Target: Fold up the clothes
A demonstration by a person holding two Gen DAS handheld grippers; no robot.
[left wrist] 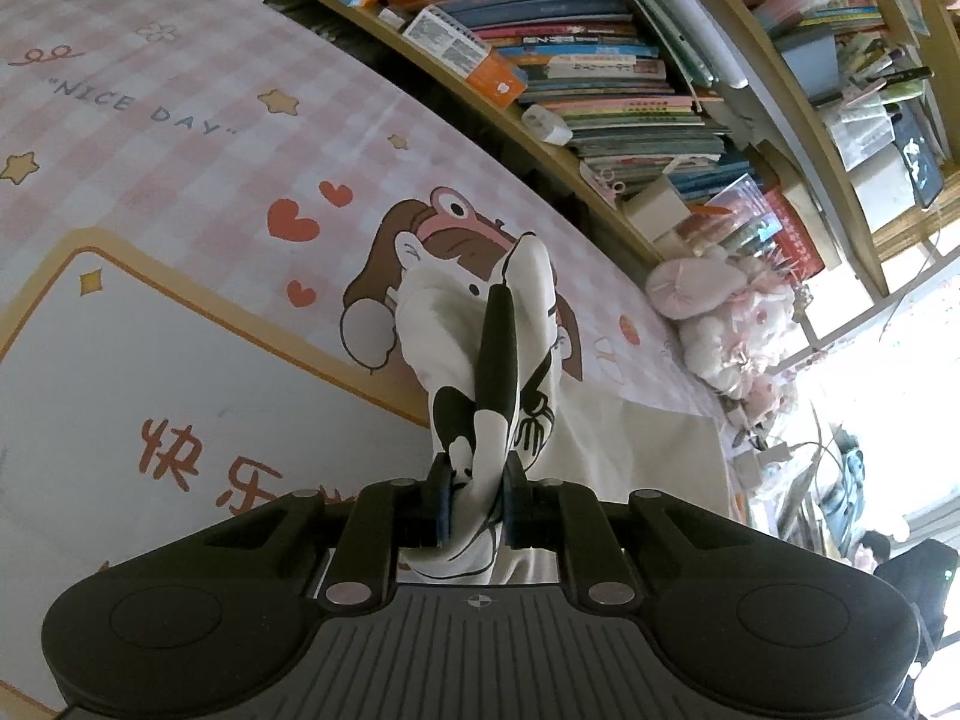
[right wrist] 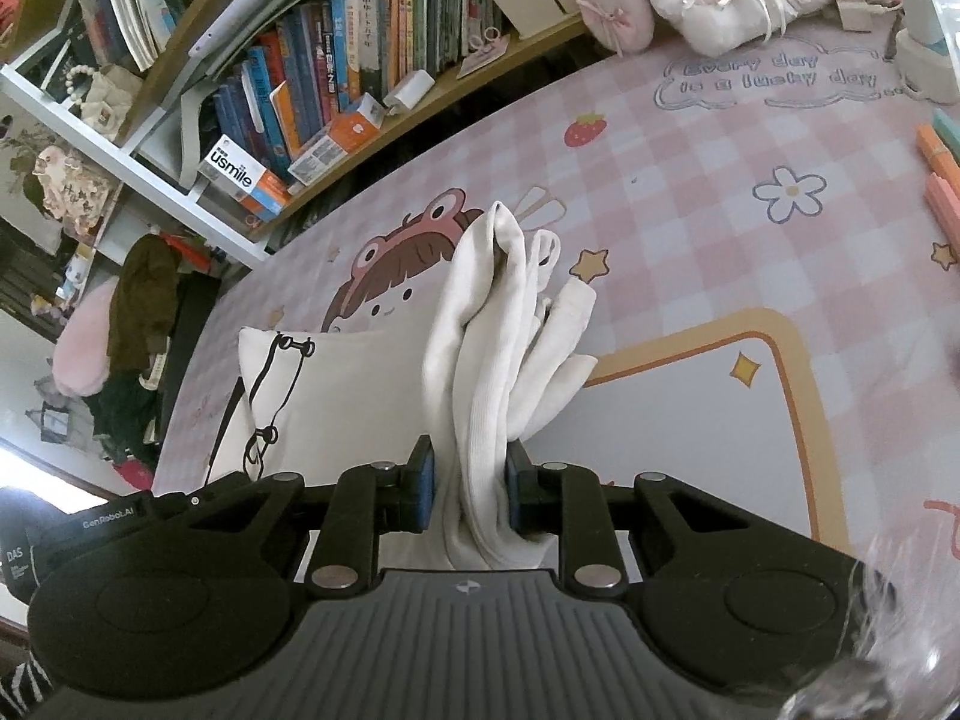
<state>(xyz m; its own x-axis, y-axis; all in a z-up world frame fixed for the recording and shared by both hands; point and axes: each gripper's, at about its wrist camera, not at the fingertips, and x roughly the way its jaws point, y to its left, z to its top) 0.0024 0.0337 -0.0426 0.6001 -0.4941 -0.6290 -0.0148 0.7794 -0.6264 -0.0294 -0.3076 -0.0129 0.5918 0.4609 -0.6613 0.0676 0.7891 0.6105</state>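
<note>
Cloth fills both my tongs: left tongs pinch the white shirt by its black-printed part, right tongs pinch a plain bunched fold. The rest lies on the pink checked worktop toward eight o'clock.

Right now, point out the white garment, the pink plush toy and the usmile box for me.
white garment (right wrist: 480,360): right wrist view, on the bunched ribbed fabric above the clamp.
pink plush toy (left wrist: 729,318): left wrist view, on its fluffy white body.
usmile box (right wrist: 240,171): right wrist view, on the printed white face.
</note>
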